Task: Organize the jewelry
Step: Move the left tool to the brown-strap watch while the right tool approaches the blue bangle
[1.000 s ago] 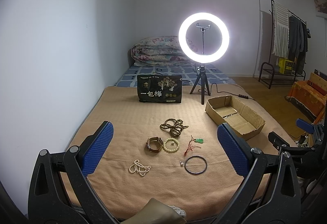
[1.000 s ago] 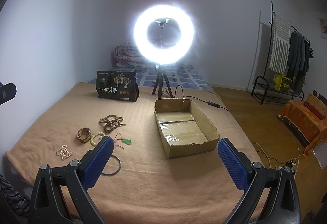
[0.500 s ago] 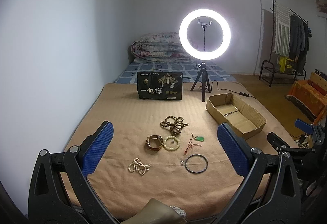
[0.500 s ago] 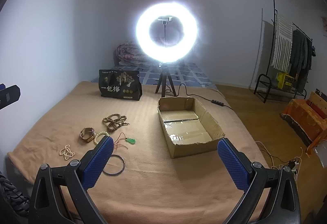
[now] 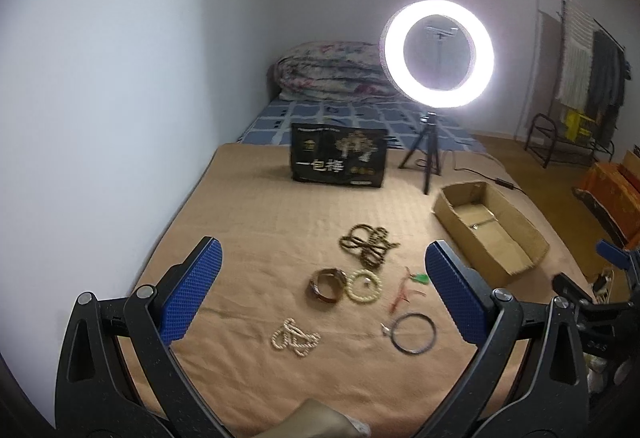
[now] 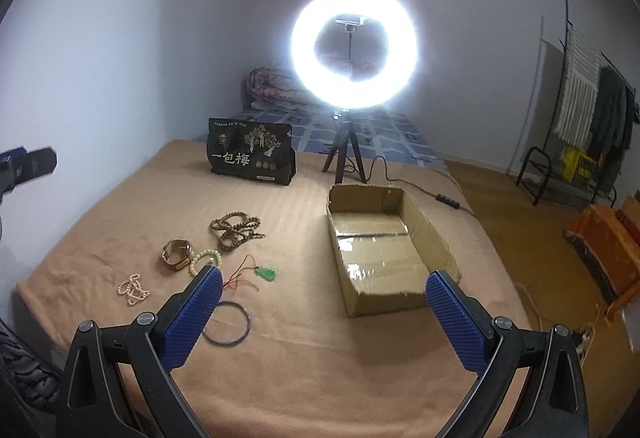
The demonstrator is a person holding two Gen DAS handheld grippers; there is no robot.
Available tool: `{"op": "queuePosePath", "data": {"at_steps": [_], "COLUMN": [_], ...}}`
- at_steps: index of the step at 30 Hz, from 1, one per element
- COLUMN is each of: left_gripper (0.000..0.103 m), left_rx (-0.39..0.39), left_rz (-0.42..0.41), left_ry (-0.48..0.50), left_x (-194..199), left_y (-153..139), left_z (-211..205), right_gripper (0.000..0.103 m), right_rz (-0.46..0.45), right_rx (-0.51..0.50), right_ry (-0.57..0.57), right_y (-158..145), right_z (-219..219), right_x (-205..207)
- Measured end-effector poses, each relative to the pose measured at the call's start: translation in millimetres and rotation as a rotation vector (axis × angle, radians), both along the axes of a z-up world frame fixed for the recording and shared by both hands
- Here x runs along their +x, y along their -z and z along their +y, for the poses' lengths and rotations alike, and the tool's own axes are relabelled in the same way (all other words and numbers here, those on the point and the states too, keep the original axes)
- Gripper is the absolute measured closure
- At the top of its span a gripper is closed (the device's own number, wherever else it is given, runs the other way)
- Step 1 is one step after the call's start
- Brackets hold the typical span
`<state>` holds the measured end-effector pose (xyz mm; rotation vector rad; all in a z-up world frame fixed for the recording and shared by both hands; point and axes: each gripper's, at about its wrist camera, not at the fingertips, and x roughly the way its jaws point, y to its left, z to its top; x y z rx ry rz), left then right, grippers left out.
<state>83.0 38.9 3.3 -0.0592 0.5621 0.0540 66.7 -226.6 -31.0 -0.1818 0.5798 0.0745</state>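
Observation:
Several jewelry pieces lie on a tan blanket: a brown bead string (image 5: 368, 244) (image 6: 234, 228), a brown watch (image 5: 327, 284) (image 6: 177, 255), a cream bead bracelet (image 5: 363, 286) (image 6: 204, 258), a green pendant on red cord (image 5: 418, 280) (image 6: 266, 273), a dark bangle (image 5: 413, 333) (image 6: 228, 324) and a pearl string (image 5: 295, 336) (image 6: 132, 290). An open cardboard box (image 5: 488, 232) (image 6: 380, 246) stands to their right. My left gripper (image 5: 320, 294) is open above the jewelry. My right gripper (image 6: 320, 314) is open and empty, held before the box.
A black printed bag (image 5: 339, 158) (image 6: 252, 156) stands at the back. A lit ring light on a tripod (image 5: 438, 54) (image 6: 354, 46) stands beside it, its cable trailing right. Folded bedding (image 5: 332, 72) lies against the wall. A clothes rack (image 6: 584, 110) stands on the floor right.
Both grippers have drifted slightly, so the scene sits a little lower and closer in both views. The jewelry and box have not moved. Both grippers stay open.

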Motion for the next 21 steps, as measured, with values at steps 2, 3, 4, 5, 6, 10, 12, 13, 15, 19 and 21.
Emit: {"op": "queuePosePath", "data": {"at_steps": [2,3,4,5,6,10,12,13,15,19,21], "left_gripper": [0.000,0.000,0.000,0.000,0.000,0.000,0.001,0.001,0.004,0.012,0.018], "left_rx": [-0.001,0.002,0.005,0.007,0.012,0.017,0.012,0.010,0.007,-0.019,-0.047], "left_rz": [0.008,0.010,0.015,0.022,0.036,0.123,0.165,0.182,0.225,0.311,0.369], "left_ry": [-0.011,-0.021,-0.027,-0.026,-0.024,0.026,0.036,0.045,0.055,0.079,0.073], "left_x": [13.8,21.1,28.7,34.5,42.3,68.8,79.6,81.7,92.9,114.4,126.5], "left_y": [0.8,1.9,3.8,6.2,10.0,32.1,44.2,48.5,61.2,83.9,98.0], "left_z": [10.3,15.3,19.7,21.7,24.7,28.7,29.9,27.5,28.1,28.6,34.3], "right_gripper": [0.000,0.000,0.000,0.000,0.000,0.000,0.000,0.000,0.000,0.000,0.000], "right_rz": [-0.003,0.000,0.006,0.014,0.031,0.098,0.133,0.152,0.196,0.259,0.295], "right_rx": [-0.018,-0.025,-0.031,-0.032,-0.028,0.009,0.020,0.024,0.034,0.022,0.014], "right_ry": [-0.026,-0.038,-0.054,-0.067,-0.082,-0.118,-0.131,-0.134,-0.154,-0.206,-0.238], "right_y": [-0.3,0.5,2.0,3.6,6.9,23.6,37.0,42.6,54.8,78.0,90.4], "right_z": [3.0,4.1,5.9,7.1,8.5,11.4,13.9,13.9,16.0,27.2,35.2], "right_x": [9.4,13.9,19.8,25.2,32.7,55.4,64.7,68.0,73.3,78.9,81.0]}}
